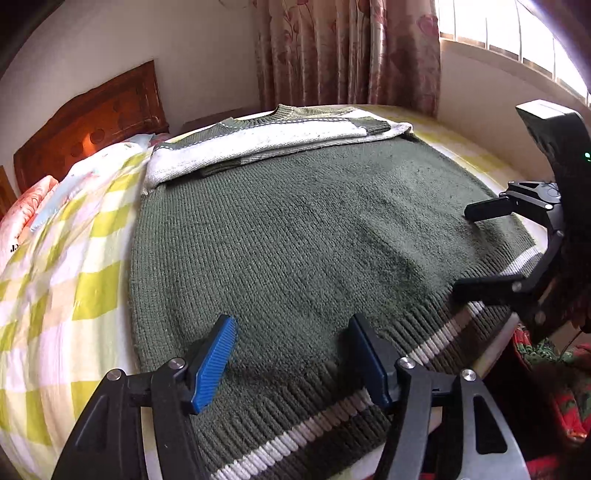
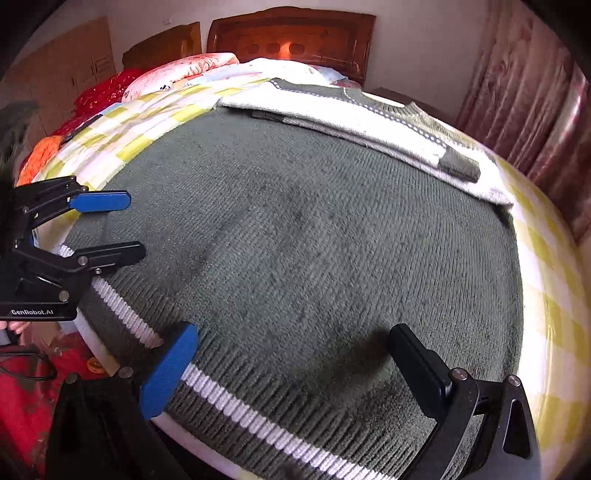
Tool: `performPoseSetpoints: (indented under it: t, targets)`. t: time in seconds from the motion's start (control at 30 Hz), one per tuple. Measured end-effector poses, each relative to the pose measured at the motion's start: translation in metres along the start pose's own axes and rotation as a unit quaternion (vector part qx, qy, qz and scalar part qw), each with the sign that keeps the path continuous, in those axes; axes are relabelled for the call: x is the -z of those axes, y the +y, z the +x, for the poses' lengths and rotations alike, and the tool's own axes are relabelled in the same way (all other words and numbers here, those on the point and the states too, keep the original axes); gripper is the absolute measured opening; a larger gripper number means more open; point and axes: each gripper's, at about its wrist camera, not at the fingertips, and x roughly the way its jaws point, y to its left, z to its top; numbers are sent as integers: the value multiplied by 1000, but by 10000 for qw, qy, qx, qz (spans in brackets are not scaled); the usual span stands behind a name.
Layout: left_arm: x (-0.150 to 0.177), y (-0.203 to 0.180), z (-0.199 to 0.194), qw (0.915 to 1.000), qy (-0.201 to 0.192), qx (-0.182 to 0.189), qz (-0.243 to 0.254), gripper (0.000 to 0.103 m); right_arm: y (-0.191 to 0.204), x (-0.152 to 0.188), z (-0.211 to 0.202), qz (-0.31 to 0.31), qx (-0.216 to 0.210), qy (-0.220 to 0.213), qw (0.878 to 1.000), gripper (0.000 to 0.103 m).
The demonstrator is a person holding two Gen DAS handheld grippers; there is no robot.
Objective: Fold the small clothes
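Note:
A dark green knitted sweater [image 1: 295,229] lies flat on the bed, its grey-white sleeves [image 1: 258,144] folded across the chest near the collar. Its ribbed hem with a white stripe [image 1: 280,446] runs along the near bed edge. My left gripper [image 1: 295,354] hovers open over the hem's left part, blue pads [image 1: 216,363] apart, nothing pinched. The right gripper [image 1: 476,251] stands open over the hem's right corner. In the right wrist view the sweater [image 2: 314,240] fills the frame. There the right gripper [image 2: 295,362] stays open above the striped hem [image 2: 236,402], and the left gripper [image 2: 125,227] is open at the left edge.
A yellow-and-white checked sheet [image 1: 55,295] covers the bed. Pillows and a folded quilt [image 2: 177,70] lie by the wooden headboard [image 2: 291,37]. Floral curtains [image 1: 347,51] and a window [image 1: 517,33] stand beyond the far side. Red patterned fabric [image 1: 554,369] lies below the near edge.

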Motion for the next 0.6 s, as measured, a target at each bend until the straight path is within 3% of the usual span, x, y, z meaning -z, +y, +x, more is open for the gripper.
performPoseSetpoints:
  t: [0.07, 0.23, 0.4, 0.5, 0.6]
  targets:
    - [9, 15, -7, 9997, 17, 143, -219, 65, -16, 7, -5, 140, 178, 15, 9997, 103]
    - [35, 32, -29, 9995, 112, 4, -294, 67, -40, 28, -18, 401, 290, -13, 9988, 103]
    - [32, 22, -35, 9993, 217, -232, -184, 65, -45, 33, -24, 473, 366, 140, 9981, 103]
    - [12, 12, -32, 9992, 31, 263, -297, 63, -40, 29, -29, 465, 419, 40, 9980, 103]
    - [-9, -8, -16, 9985, -43, 521, -183, 63, -27, 21, -26, 472, 42, -103, 9988, 103]
